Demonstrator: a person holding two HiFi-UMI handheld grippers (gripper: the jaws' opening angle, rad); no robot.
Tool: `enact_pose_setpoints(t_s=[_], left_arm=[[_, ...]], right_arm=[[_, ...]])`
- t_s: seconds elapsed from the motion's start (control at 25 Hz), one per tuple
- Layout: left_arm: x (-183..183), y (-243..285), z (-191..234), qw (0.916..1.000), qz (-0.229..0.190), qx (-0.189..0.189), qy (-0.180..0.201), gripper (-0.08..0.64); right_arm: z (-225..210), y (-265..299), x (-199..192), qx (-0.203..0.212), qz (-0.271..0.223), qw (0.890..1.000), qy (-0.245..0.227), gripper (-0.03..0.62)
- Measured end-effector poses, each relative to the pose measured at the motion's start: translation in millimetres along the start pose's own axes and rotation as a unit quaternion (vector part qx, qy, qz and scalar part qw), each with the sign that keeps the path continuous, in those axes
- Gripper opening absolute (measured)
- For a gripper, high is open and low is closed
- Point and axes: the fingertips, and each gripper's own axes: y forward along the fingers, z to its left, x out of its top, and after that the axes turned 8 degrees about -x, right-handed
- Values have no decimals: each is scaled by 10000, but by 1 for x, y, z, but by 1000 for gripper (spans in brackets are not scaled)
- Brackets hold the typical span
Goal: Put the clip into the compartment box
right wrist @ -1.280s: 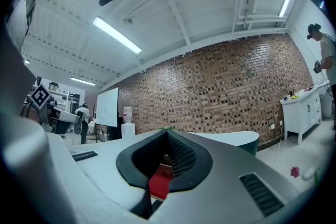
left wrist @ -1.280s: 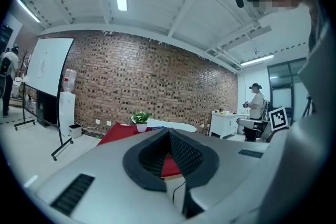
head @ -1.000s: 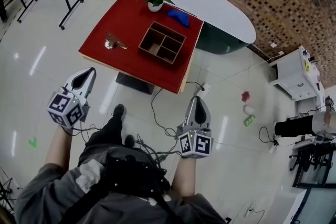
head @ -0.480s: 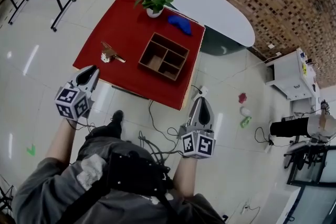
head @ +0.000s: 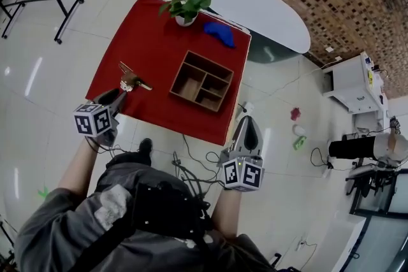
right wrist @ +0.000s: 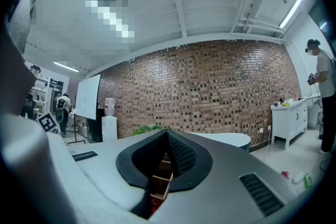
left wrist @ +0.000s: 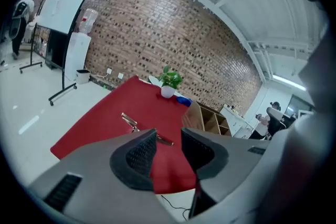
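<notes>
The clip [head: 131, 79], metal with wooden handles, lies on the red table [head: 150, 41] near its left front corner. The wooden compartment box [head: 203, 81] stands to its right, mid-table. My left gripper [head: 116, 96] hovers at the table's front edge just short of the clip. Its jaws have just been opening and now stand open with nothing between them. In the left gripper view the clip [left wrist: 131, 121] lies beyond the left gripper [left wrist: 168, 140]. My right gripper [head: 247, 128] is shut and empty, off the table's front right corner over the floor. The right gripper [right wrist: 167, 132] points toward the box [right wrist: 159, 182].
A potted plant [head: 185, 6] and a blue object [head: 218, 34] sit at the table's far side. A white oval table [head: 255, 3] stands behind, by a brick wall. Cables [head: 191, 159] trail on the floor by my feet. A white cabinet [head: 357, 89] stands at the right.
Both grippers have moved forward toward the red table. The left one has dropped to the table's edge by the clip and its jaws have gone from shut to open.
</notes>
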Motion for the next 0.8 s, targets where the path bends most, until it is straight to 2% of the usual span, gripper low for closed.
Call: enact_pose_setpoints(t_s=[0.24,0.52,0.6,0.8], left_arm=[[-4,38,53,9958,299,-9,-867,189],[-9,73,88,9819,413,-118,-1843,189],[-3,80,95,9793,382,-183,-1981,189],[7,93,106,9784,597,-265,-1960,183]], right_arm=[[17,39,-8,-180,26,9998,28,6],[32,73,-18,-233,66,9997,5,6],[32,81,-21,-266,89,9996,5,6],[37,93,-26,-376,112,9992,4,6]])
